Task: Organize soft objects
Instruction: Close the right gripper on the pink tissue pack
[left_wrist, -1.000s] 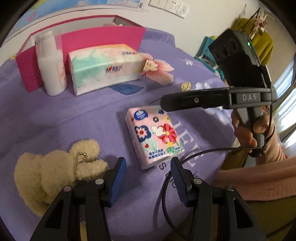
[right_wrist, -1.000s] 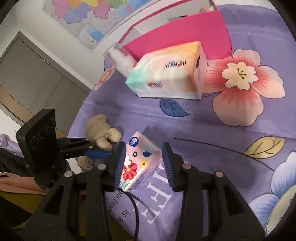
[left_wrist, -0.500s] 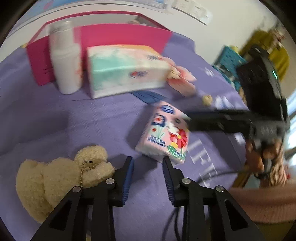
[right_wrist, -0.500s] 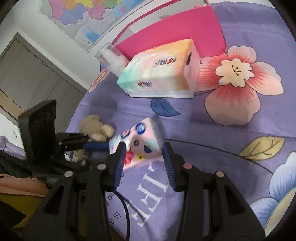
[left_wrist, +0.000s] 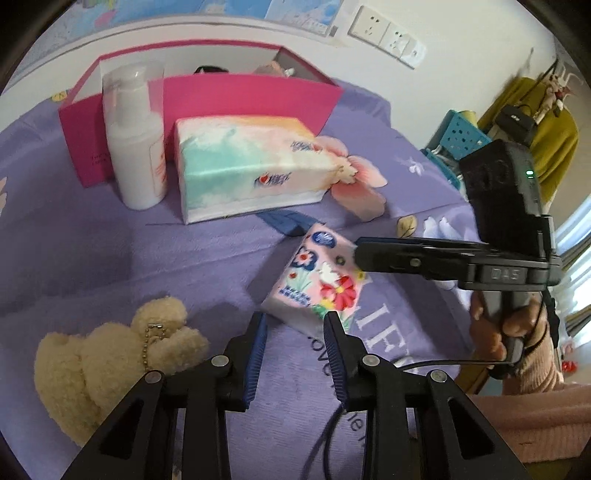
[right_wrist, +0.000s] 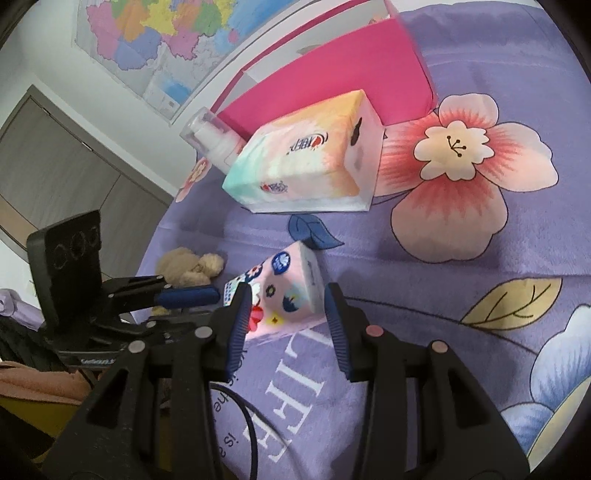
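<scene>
A small pink floral tissue pack (left_wrist: 317, 277) is tilted up off the purple cloth, held between the fingers of my right gripper (right_wrist: 286, 306), which is shut on it (right_wrist: 284, 291). My left gripper (left_wrist: 295, 328) is open and empty, just in front of the pack. A cream plush toy (left_wrist: 107, 354) with a bead chain lies to its left and shows in the right wrist view (right_wrist: 188, 266). A large pastel tissue pack (left_wrist: 243, 166) lies farther back (right_wrist: 306, 162). The pink box (left_wrist: 243, 92) stands open behind it (right_wrist: 332, 70).
A white pump bottle (left_wrist: 135, 140) stands against the pink box, left of the large tissue pack (right_wrist: 214, 140). The purple flowered cloth (left_wrist: 74, 251) covers the whole surface. A blue basket (left_wrist: 458, 136) and hanging clothes are off to the right.
My right gripper has closed on the small floral pack and lifted and tilted it. My left gripper has narrowed its opening and moved forward towards the pack.
</scene>
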